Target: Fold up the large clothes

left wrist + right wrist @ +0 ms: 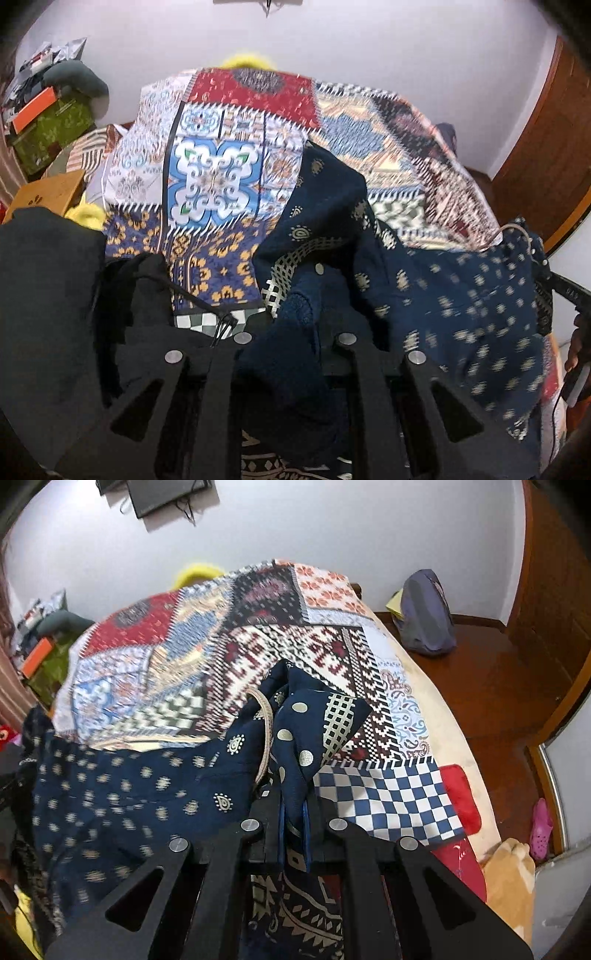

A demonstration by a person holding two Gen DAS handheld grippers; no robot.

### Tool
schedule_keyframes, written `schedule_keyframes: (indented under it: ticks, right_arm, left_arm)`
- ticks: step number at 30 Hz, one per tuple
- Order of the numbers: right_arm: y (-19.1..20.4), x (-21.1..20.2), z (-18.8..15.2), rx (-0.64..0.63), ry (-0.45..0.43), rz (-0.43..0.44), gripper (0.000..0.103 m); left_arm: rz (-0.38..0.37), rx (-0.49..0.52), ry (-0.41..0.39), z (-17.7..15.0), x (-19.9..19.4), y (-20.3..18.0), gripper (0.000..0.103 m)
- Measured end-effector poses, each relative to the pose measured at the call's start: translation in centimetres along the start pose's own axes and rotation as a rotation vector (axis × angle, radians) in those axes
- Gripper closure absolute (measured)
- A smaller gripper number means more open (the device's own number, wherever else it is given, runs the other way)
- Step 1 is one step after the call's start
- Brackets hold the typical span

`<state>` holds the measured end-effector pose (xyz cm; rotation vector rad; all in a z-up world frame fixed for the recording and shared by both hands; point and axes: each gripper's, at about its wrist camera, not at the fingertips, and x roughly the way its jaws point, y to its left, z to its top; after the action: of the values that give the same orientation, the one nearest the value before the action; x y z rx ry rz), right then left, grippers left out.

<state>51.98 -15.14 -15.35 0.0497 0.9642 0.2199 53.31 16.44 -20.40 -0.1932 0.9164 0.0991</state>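
Left wrist view is showing the left tongs (291, 354) clenching a bunched wad of the navy printed garment (461, 295), with the cloth stretching away to the right toward the other hand. In the right wrist view the right tongs (293, 830) are pinching a narrow fold of the same garment (122, 797) near its beige-corded neckline (266, 734), fingers nearly closed on the fabric. The garment is hanging in the air between the two grips, above the patchwork bedspread (221, 177) covering the bed, with its lower part drooping out of sight below both cameras.

Several things are looking risky from here. The left grip is holding a thick, crumpled lump rather than a clean edge, so part of it is likely slipping free if the cloth is pulled taut, and any fold laid from it is probably coming out skewed. The right grip is biting only a thin strip close to the neckline, so a sharp tug may be dragging it out. A black garment with a drawstring (155, 314) is lying just beside the left tongs; the navy cloth could be catching on it or sweeping it along while being lowered. Motion blur across the print is suggesting quick movement, which is adding to the chance of losing either hold.
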Motion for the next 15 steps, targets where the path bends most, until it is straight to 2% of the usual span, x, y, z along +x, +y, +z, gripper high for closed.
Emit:
schedule_keyframes:
  ticks: [5, 7, 9, 14, 15]
  right_arm:
    - [-0.9, 1.4, -0.3, -0.002, 0.041, -0.009, 0.093]
    - [-0.8, 1.3, -0.6, -0.016, 0.045, -0.032, 0.091]
    - [-0.7, 1.0, -0.7, -0.028, 0.057, -0.069, 0.089]
    - [0.1, -1.3, -1.2, -0.075, 0.074, -0.093, 0.088]
    - [0.4, -2.1, -1.4, -0.085, 0.07, -0.095, 0.085]
  left_arm:
    - [0.016, -0.022, 0.035, -0.7, 1.2, 0.8, 0.081]
    - [0.038, -0.008, 0.046, -1.0, 1.1, 0.6, 0.071]
    - [0.059, 0.017, 0.061, -1.3, 0.8, 0.3, 0.066]
    - [0.06, 0.062, 0.049, -2.2, -2.0, -0.6, 0.06]
    - [0.057, 0.068, 0.042, -2.3, -2.8, -0.8, 0.058]
